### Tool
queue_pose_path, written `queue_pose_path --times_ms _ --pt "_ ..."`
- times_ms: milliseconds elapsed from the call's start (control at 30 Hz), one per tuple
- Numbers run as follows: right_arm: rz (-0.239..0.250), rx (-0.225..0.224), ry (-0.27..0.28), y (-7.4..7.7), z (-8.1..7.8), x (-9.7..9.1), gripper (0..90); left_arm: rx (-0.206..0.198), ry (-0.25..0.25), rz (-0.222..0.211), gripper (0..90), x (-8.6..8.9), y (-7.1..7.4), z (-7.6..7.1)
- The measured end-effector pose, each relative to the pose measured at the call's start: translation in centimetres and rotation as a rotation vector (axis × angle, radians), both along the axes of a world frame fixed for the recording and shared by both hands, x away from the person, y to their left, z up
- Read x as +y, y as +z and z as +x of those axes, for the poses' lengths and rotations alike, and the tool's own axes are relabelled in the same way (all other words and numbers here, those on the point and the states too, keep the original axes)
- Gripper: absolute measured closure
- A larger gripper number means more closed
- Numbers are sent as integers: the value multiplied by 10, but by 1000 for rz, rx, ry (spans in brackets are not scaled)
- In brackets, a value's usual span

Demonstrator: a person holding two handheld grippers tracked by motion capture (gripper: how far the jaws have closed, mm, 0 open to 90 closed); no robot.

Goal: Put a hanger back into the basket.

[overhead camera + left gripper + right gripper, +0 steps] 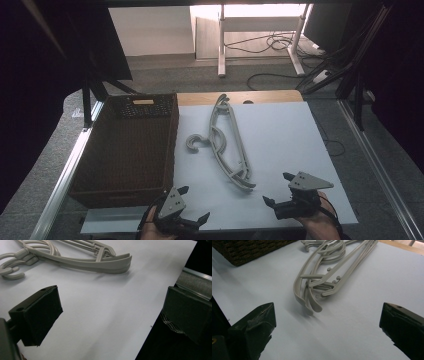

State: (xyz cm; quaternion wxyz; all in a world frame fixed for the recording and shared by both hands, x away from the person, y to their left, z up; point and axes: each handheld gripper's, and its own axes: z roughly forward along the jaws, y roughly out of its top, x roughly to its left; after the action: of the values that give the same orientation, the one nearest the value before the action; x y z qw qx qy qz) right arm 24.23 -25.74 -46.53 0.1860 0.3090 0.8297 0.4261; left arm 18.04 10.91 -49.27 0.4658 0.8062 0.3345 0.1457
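A stack of grey plastic hangers lies flat in the middle of the white table sheet, hooks pointing left. In the left gripper view the hangers are at the top; in the right gripper view the hangers lie ahead of the jaws. My left gripper rests at the near edge beside the basket, jaws wide open with nothing between them. At the near right, my right gripper is likewise open and holds nothing. Both stand apart from the hangers.
A dark woven basket stands on the left of the table, its corner visible in the right gripper view. A metal rail runs along the table's side. Desk legs and cables lie on the floor beyond.
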Motion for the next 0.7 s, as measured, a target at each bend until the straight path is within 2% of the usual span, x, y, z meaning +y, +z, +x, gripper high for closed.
queue_pose_path --times_ms 300,433,533,633,700 --pt "-1 16 -25 0 1 2 10 -5 -6 19 24 -2 -1 -1" --pt "6 52 -39 -1 6 6 9 -10 7 12 25 2 1 0" --pt "13 57 -43 0 9 7 5 -11 8 13 29 2 1 -1" --pt "50 74 -53 4 15 8 4 -9 2 31 28 3 0 -1" --pt "57 77 -53 6 16 8 4 -4 -2 30 26 3 0 -1"
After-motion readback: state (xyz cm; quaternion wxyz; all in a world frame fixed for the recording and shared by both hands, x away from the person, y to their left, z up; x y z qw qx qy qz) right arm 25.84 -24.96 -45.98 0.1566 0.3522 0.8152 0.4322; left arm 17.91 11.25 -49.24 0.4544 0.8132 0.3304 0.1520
